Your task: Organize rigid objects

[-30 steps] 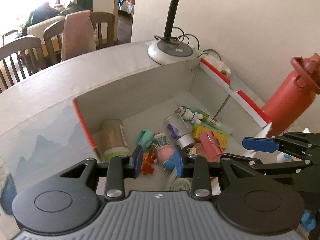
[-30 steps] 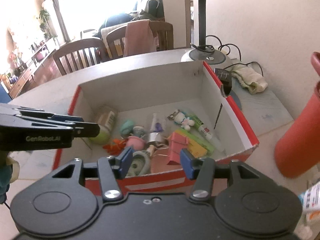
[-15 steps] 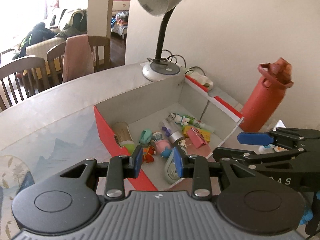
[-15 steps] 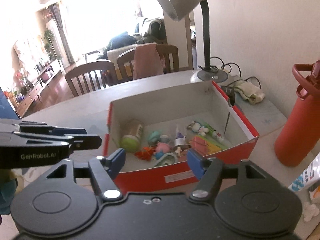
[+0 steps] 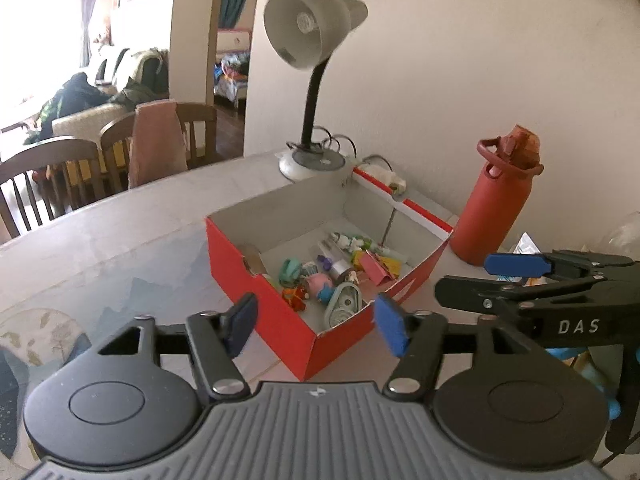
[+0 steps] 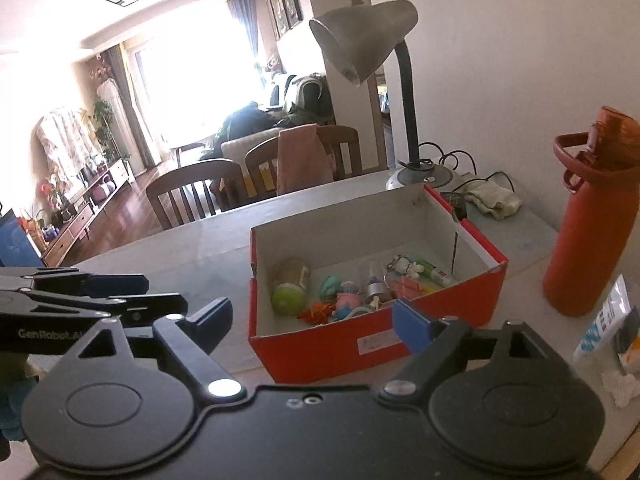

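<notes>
Table [image 6: 168, 248] lies bare beside the red box [image 6: 320, 354]; both grippers [image 5: 316, 320] [image 6: 312, 322] opening, empty.

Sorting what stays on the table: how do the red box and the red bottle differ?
The red box is low, wide and open-topped, with small toys lying inside; the red bottle is tall, narrow and capped, with a carry loop. The box sits nearer the lamp; the bottle stands beside it, apart. Both are red and rest on the table.

The small toys [image 6: 344, 296] heaped in the red box [image 6: 320, 356] are too small and crowded to tell apart. The box's near wall hides its front floor. A packet [image 6: 604, 320] is cut off by the right wrist view's edge.
</notes>
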`<state>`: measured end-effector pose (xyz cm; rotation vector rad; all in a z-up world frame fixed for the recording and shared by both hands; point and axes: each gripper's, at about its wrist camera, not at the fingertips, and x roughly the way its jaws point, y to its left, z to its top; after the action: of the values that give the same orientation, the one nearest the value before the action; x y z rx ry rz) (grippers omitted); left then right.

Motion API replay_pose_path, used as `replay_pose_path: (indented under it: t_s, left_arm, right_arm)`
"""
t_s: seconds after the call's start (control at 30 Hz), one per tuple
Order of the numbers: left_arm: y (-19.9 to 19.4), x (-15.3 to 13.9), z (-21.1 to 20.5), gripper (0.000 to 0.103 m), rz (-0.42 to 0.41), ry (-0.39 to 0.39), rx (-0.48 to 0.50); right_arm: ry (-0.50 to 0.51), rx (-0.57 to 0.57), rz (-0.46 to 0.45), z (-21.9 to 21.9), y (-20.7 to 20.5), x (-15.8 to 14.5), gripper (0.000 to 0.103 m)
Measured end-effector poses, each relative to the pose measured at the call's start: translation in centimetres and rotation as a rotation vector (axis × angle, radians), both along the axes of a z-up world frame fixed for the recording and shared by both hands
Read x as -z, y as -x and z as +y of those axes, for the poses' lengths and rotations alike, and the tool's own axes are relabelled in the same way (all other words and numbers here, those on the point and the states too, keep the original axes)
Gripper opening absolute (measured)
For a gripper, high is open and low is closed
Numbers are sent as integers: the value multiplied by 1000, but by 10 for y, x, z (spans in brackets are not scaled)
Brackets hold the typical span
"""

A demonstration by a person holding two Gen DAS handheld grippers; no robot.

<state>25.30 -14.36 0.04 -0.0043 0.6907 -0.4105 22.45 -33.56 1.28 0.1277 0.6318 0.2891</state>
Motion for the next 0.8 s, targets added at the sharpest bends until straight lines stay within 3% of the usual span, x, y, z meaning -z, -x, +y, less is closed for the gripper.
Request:
replay_pose_path:
  t_s: [0.2,0.43,0.57,0.7,0.8]
  left_arm:
    - [15,0,8,65,-1,5,-2]
    - [30,0,12,83,-12,33,-11]
    - [35,0,13,85,-17,51,-9]
    - [40,0,15,101,-31,73,-25]
    - [44,-1,16,101,-43,81,-35]
  right_arm:
    - [10,8,-22,4,23,-3,94]
    - [26,12,-60,9,44,-12,99]
    - [29,10,-73,10,50,-15,101]
    - [25,16,-75,9,53,-15,102]
    - [16,22,-75,7,55,-15,102]
